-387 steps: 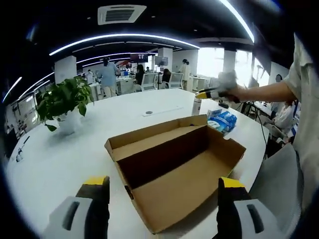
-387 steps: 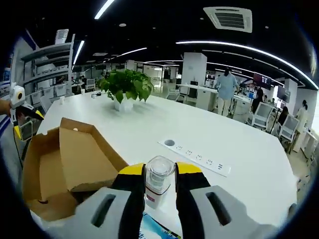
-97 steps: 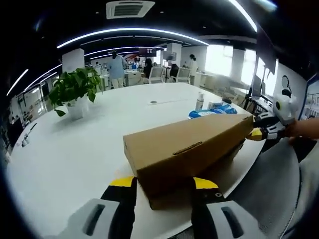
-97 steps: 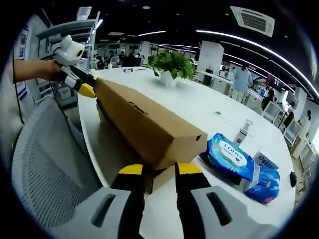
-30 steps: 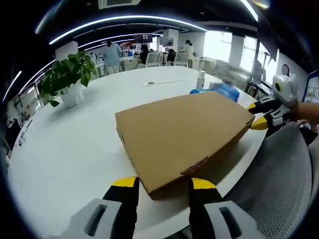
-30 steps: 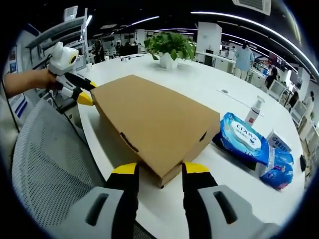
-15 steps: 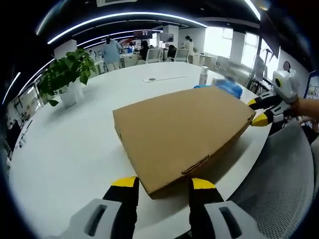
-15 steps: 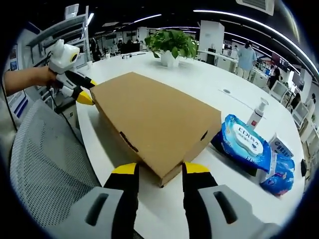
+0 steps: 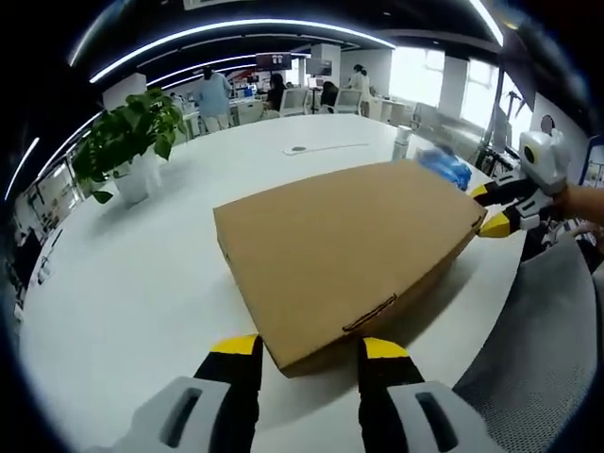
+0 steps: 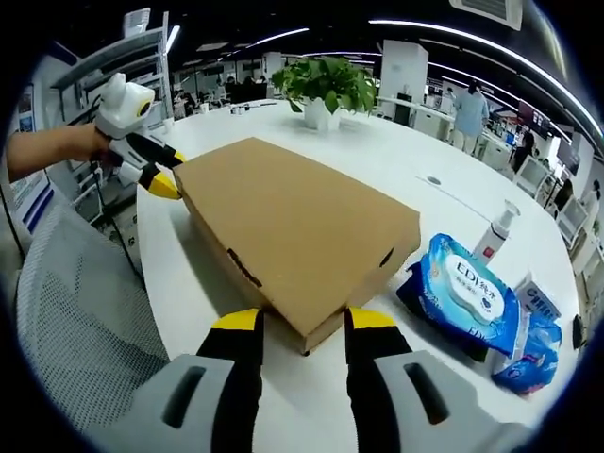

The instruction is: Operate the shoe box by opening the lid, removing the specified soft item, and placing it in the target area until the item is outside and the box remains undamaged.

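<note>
While the shoe box (image 9: 344, 253) lay flat and shut near the edge of the white table (image 9: 132, 274), I had one pair of tongs at each of its ends. My left gripper (image 9: 309, 351) stood with its jaws apart on either side of one corner, the yellow tips just beside the cardboard and holding nothing. My right gripper (image 10: 302, 324) stood the same way at the opposite corner, jaws parted and empty; whether the tips actually touched the box I could not tell.

As I judged it, the lid still had to come up. The sound way was to catch the lid's edge near the small slot in the front wall, steady the base with the other tongs, and lift slowly along the hinge so the cardboard would not tear or crease. A sharp pull from one corner risked sliding the whole box off the table, since it sat close to the rim.

On the table beside the box were blue wipe packs (image 10: 464, 288) and a pump bottle (image 10: 497, 232), with a potted plant (image 10: 326, 90) farther back. A mesh chair (image 10: 85, 321) sat at the table's edge. Around us was an open office with strip lights, desks and people standing in the distance.
</note>
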`<act>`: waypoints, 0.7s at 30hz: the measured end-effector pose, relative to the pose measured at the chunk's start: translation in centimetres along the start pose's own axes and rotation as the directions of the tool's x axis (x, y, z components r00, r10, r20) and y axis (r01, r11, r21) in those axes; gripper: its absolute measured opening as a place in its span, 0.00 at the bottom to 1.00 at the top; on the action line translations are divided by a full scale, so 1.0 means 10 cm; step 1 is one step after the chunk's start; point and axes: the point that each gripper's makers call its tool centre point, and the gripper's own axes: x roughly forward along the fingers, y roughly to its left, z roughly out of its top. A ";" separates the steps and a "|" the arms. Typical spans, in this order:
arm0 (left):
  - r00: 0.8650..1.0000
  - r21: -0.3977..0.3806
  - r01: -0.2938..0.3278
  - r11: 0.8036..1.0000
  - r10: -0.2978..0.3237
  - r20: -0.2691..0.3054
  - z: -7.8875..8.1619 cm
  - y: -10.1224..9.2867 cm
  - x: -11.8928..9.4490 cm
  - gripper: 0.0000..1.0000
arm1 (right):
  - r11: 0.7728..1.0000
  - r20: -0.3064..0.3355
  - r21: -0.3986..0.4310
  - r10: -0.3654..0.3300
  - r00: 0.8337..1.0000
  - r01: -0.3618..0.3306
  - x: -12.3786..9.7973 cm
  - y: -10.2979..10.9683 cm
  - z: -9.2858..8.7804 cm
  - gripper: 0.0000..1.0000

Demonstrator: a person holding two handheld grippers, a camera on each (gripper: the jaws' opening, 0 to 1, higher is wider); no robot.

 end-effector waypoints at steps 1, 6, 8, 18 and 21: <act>1.000 0.000 0.000 1.000 0.000 0.000 0.01 0.02 0.01 0.40 | 1.000 0.001 0.001 0.000 1.000 0.000 0.02 -0.01 0.01 0.31; 1.000 0.001 0.000 1.000 0.000 0.001 0.10 0.11 0.08 0.41 | 1.000 0.005 0.001 -0.002 1.000 0.002 0.12 -0.11 0.10 0.31; 1.000 0.003 0.001 1.000 -0.001 0.001 0.14 0.15 0.12 0.41 | 1.000 0.007 0.005 -0.003 1.000 0.003 0.15 -0.14 0.13 0.31; 1.000 0.009 0.006 1.000 -0.007 0.010 0.37 0.31 0.34 0.41 | 1.000 0.012 0.007 -0.014 1.000 0.014 0.31 -0.41 0.27 0.32; 1.000 0.010 0.008 1.000 -0.008 0.012 0.44 0.35 0.40 0.40 | 1.000 0.011 0.006 -0.017 1.000 0.017 0.36 -0.50 0.30 0.32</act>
